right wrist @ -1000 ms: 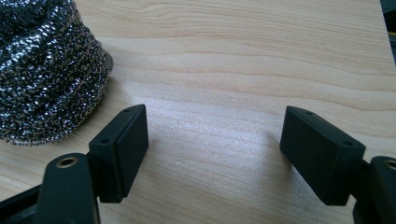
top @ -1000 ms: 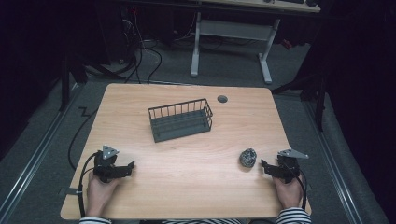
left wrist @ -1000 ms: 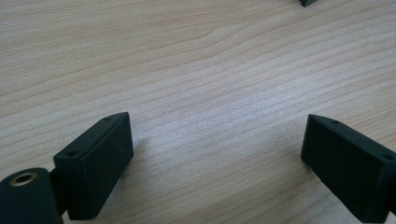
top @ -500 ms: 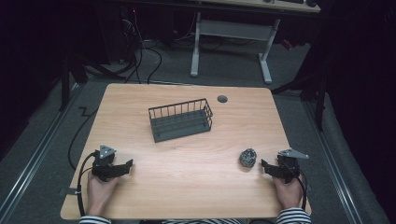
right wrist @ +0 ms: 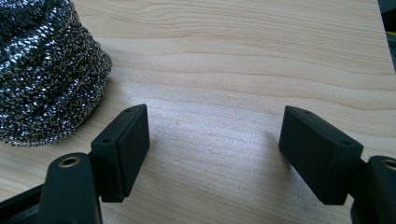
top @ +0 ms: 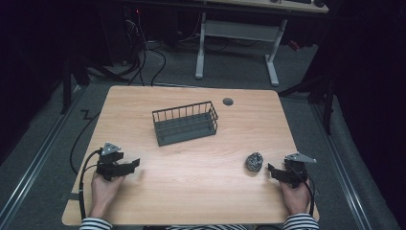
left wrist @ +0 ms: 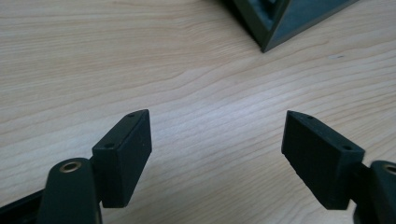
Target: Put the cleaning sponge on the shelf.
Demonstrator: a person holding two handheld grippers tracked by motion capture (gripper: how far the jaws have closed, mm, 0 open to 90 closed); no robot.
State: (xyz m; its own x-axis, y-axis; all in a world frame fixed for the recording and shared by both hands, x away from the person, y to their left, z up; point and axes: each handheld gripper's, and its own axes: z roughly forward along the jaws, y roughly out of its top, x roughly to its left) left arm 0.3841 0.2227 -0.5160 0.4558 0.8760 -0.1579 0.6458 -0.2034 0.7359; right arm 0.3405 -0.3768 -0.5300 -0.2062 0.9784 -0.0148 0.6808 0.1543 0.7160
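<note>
Left tool (top: 133, 164) shifted nearer; scourer (top: 254, 162) just beside right tool (top: 271, 169).

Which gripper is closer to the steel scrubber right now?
Right. The right gripper sits just beside the scrubber, jaws open. The left gripper is across the table, also open.

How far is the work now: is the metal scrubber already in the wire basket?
Nothing looks done yet. The steel scrubber lies on the table, apart from the wire basket, which looks empty. In hand: nothing, both the left gripper and right gripper are open over bare wood. Left, probably: gripping the scrubber and moving it.
</note>
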